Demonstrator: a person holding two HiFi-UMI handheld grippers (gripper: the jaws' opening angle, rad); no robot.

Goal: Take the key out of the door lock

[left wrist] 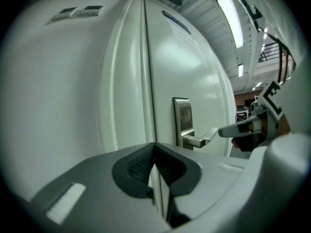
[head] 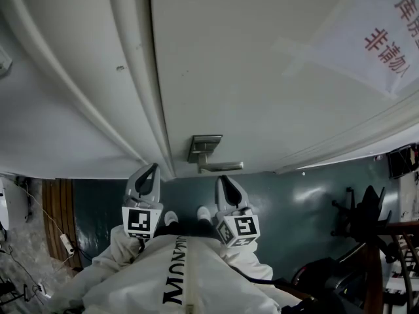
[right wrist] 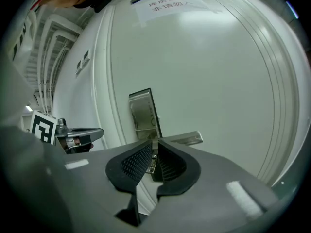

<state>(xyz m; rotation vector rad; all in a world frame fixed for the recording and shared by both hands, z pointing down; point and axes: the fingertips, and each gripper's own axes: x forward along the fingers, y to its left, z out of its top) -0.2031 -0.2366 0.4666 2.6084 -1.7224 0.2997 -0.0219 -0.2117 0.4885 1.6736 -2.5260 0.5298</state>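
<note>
The key [right wrist: 151, 165] is seen only in the right gripper view: a small metal piece at 6 o'clock of the lock plate [right wrist: 144, 113], under the lever handle [right wrist: 187, 139]. It is pinched in the narrow slit of the right tool [right wrist: 155, 140], whose pads are closed on it. In the head view the key is hidden; there the right tool is found at 6 o'clock of the handle, close under it. The left tool [left wrist: 154, 145] is held with its pads pressed together on nothing, pointed at the door [left wrist: 194, 72], at 9 o'clock of the right tool. One key, one handle, one lock plate, two tools and one paper notice [head: 386, 25] are counted.
</note>
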